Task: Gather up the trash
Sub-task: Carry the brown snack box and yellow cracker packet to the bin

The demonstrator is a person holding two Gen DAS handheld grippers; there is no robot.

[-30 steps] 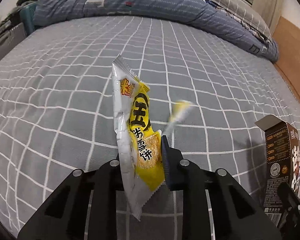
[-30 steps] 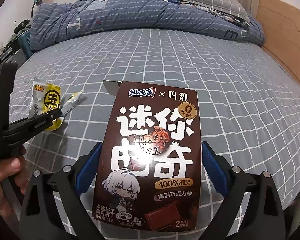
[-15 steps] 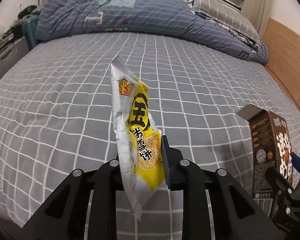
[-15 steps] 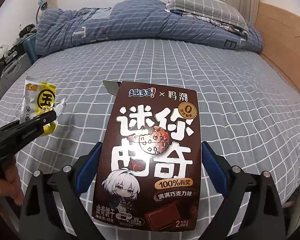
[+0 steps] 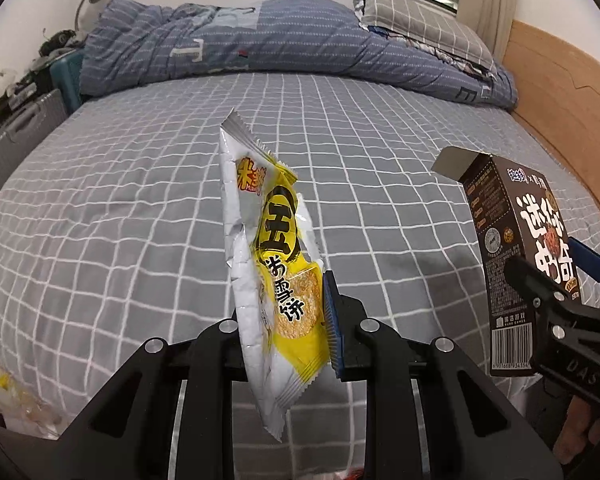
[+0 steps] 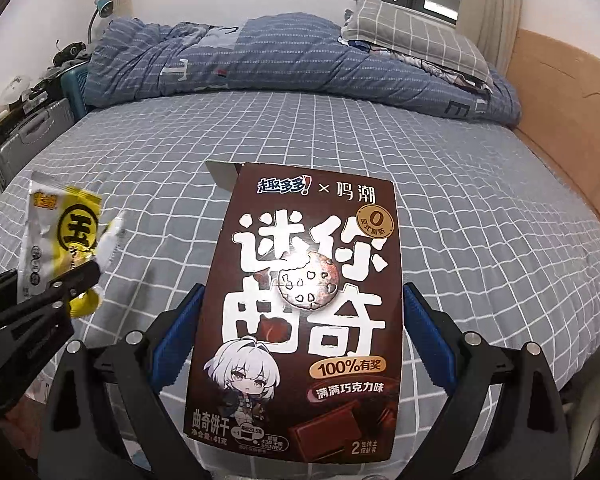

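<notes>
One view only: floor litter [image 5: 28,408].

Yellow-and-white wrapper [image 5: 276,264], brown box [image 6: 308,280], grey white-checked sheet [image 5: 120,220], perhaps cotton.

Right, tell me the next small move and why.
Probably carry both pieces off the bed toward a bin; none is in view. The left gripper is shut on the yellow wrapper, the right gripper clamps the brown cookie box, both lifted clear of the sheet.
</notes>
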